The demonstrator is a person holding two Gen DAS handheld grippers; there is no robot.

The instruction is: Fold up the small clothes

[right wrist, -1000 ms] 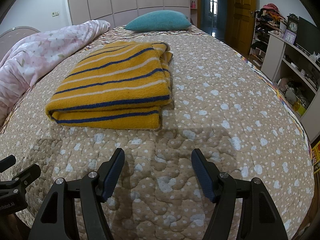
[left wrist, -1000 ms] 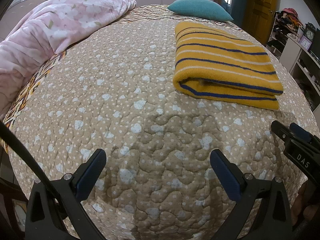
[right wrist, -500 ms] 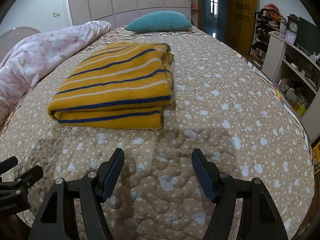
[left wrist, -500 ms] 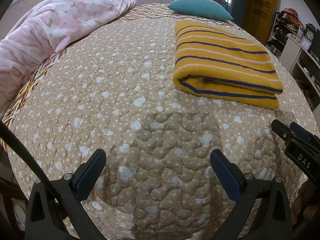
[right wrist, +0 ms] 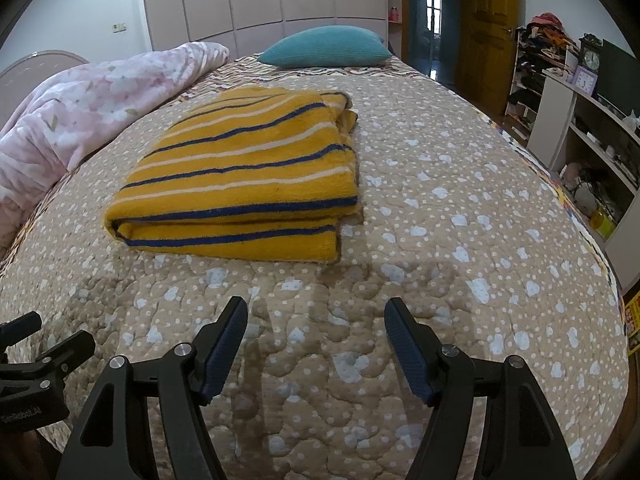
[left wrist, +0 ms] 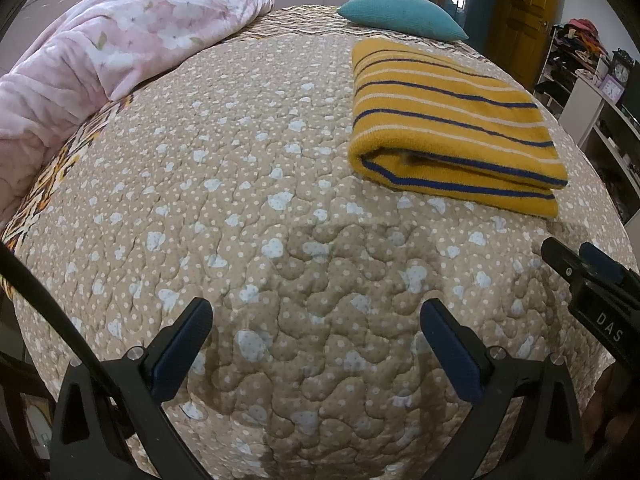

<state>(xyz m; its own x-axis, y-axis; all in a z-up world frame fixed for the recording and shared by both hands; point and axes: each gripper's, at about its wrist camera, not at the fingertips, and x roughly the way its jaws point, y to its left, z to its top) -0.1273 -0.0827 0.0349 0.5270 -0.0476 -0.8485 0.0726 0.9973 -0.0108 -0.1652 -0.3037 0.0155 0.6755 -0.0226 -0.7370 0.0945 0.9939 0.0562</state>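
Folded mustard-yellow knit garment with blue and white stripes (right wrist: 244,184) lying flat on beige quilted bedspread with pale dots (right wrist: 460,248), well beyond right gripper (right wrist: 316,340) with jaws spread and empty, teal pillow (right wrist: 326,47) farther back.

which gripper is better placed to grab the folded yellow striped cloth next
Right, probably. The folded yellow knit cloth with blue stripes lies almost straight ahead of the right gripper; from the left gripper it sits off to the side. Both jaws open, empty.
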